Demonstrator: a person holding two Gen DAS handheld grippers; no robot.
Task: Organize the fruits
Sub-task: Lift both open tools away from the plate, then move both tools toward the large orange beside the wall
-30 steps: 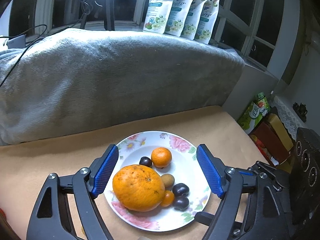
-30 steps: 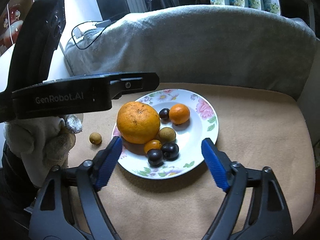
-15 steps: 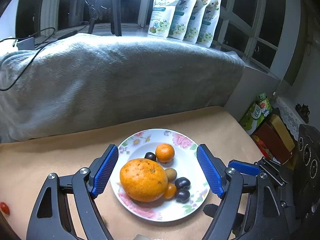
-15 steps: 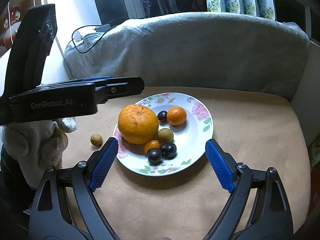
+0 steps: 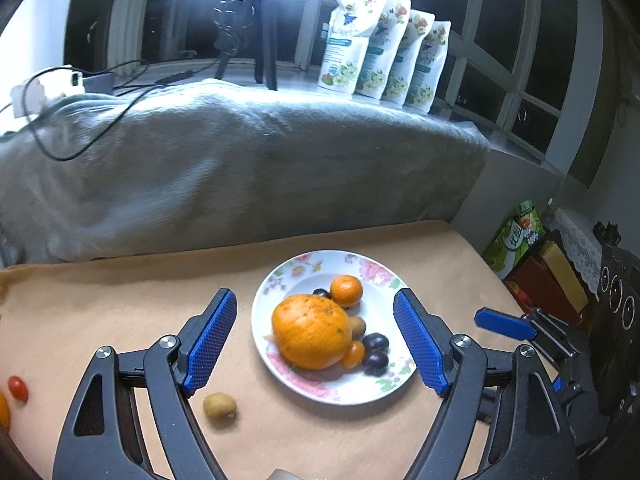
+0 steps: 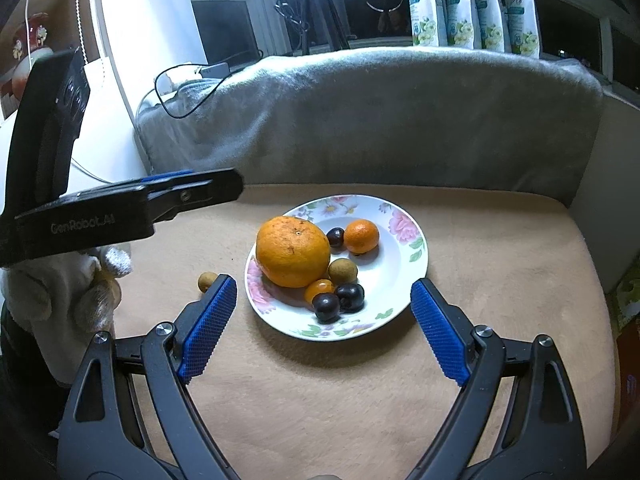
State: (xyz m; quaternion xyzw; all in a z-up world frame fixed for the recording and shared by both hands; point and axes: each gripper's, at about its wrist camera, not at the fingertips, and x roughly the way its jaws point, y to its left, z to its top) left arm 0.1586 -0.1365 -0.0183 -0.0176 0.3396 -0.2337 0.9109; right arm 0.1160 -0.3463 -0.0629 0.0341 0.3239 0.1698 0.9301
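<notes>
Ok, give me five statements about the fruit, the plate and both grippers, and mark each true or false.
1. The big orange lies on the flowered plate. True.
2. The left gripper is clamped on the big orange. False: its jaws stand open, holding nothing.
3. A small brown fruit lies on the tan cover, off the plate. True.
4. The plate holds no dark fruits. False: three dark plums lie on it.
5. The right gripper is empty. True; its jaws have just been opening.
</notes>
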